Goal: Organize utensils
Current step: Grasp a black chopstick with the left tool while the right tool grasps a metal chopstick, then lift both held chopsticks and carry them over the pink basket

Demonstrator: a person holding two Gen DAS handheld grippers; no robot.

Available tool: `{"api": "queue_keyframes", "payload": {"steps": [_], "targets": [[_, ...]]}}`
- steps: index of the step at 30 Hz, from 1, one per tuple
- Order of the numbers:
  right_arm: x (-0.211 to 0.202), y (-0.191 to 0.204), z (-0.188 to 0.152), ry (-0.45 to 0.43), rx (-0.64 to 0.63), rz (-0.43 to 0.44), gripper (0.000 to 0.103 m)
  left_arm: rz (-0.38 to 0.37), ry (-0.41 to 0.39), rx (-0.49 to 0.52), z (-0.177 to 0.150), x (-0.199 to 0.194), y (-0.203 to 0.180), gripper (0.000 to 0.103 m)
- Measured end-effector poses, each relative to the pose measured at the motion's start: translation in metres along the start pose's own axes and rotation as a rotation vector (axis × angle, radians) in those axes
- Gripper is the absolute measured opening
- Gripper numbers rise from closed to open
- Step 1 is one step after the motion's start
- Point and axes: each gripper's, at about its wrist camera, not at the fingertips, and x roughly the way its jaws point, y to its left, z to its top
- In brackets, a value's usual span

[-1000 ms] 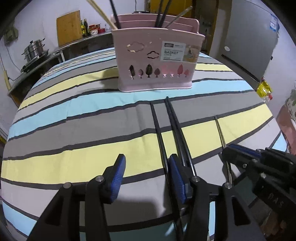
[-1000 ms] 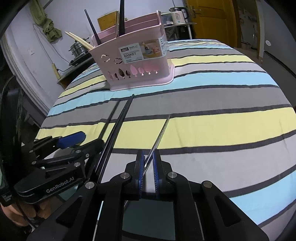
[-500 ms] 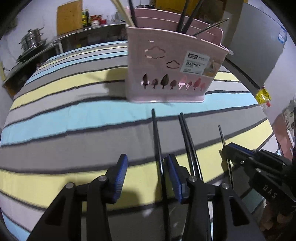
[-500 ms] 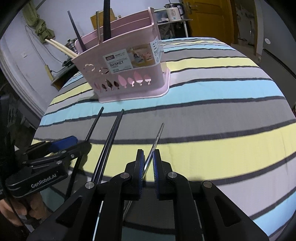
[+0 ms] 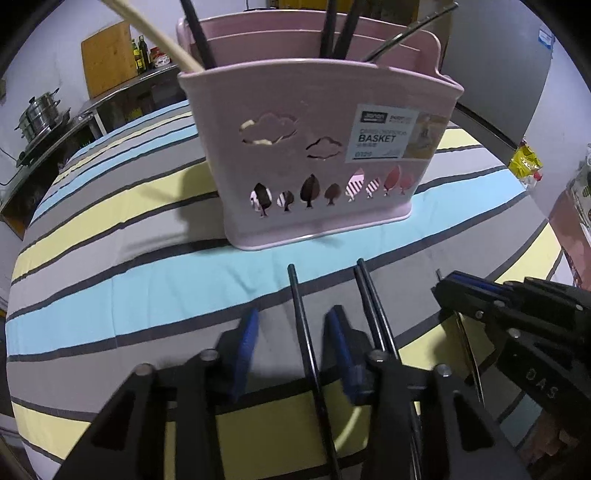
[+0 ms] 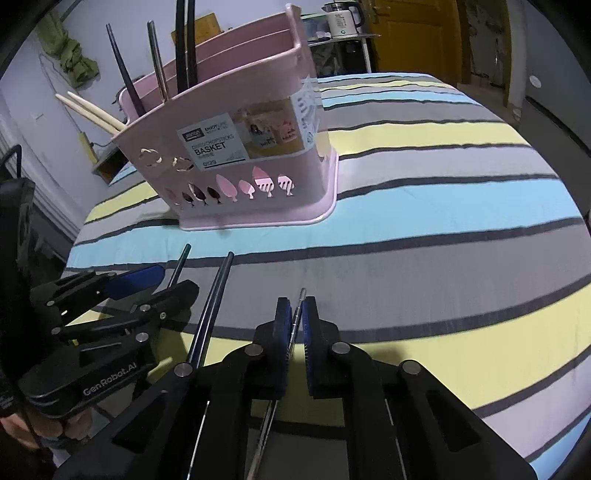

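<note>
A pink chopstick basket stands on the striped tablecloth, with several dark chopsticks and pale wooden ones upright in it; it also shows in the right wrist view. My left gripper is open, its pads either side of one black chopstick lying on the cloth. A pair of black chopsticks lies just right of it. My right gripper is shut on a thin metal chopstick, held low over the cloth. The left gripper shows at left in the right wrist view.
The round table's striped cloth spreads right of the basket. A counter with a steel pot stands far left. A yellow door and a kettle are behind the table. A yellow packet lies beyond the table's right edge.
Both grippers have moved forward toward the basket, which now looms larger. The left gripper's pads now straddle the single black chopstick. The right gripper stays shut on the metal chopstick.
</note>
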Motion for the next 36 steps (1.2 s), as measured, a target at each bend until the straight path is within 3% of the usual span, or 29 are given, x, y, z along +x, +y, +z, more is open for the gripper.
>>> {"api": "queue_keyframes", "payload": {"steps": [2, 5, 14, 36], "targets": [[0.001, 0.004, 0.001, 0.002, -0.022, -0.010, 0.005, -0.016, 0.002, 0.007, 0.002, -0.001, -0.003, 0.013], [-0.001, 0.004, 0.002, 0.005, -0.027, 0.000, 0.004, -0.014, 0.004, 0.011, 0.005, -0.001, -0.006, 0.008], [-0.025, 0.007, 0.004, -0.049, -0.052, 0.016, 0.004, -0.065, -0.019, -0.035, 0.005, -0.020, 0.004, 0.005], [-0.102, 0.023, 0.042, -0.254, -0.093, 0.056, 0.004, -0.108, -0.238, -0.040, 0.048, -0.117, 0.028, 0.005]]}}
